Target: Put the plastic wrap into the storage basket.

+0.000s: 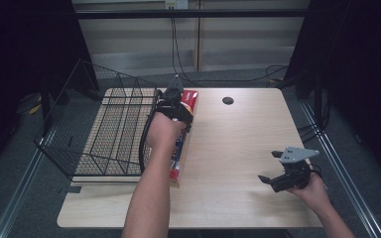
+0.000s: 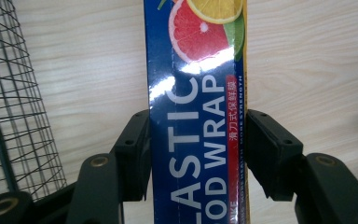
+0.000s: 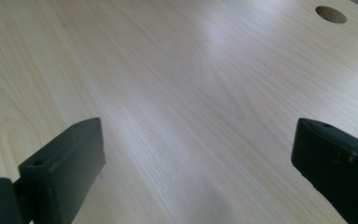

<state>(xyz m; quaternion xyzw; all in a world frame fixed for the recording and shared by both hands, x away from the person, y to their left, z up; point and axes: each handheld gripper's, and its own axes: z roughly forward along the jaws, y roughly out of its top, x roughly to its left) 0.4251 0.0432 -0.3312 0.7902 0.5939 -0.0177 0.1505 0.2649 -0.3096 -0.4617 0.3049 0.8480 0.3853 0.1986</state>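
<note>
- Wrap box [image 2: 196, 116]: long blue plastic-wrap carton, flat on the table [image 1: 238, 148], lying lengthwise away from the person, just beside the basket [image 1: 104, 129] on its right.
- In the high view the box [image 1: 181, 148] runs from the near table area up to the far edge, red end farthest off.
- Left gripper [image 2: 196, 154]: jaws straddle the box across its narrow width, pads against both long sides. Clamped on the box, as far as the left gripper view shows.
- Grip sits partway along the length, not at an end. My read: crosswise is the only direction the jaws can span it.
- Likely goal: lift it into the basket, which stands next to it with its top free.
- Risk: the long box could pivot in the pads if the grip is off balance.
- Left forearm reaches forward over the near half of the box, hand over the far half, gripper [image 1: 174, 106] pointing away and down.
- Right gripper [image 1: 274, 168]: near the table's right front, well apart from the box, jaws spread wide, holding nothing; bare wood between them [image 3: 191, 154].
- Table hole [image 1: 227, 100] far centre, not involved.
</note>
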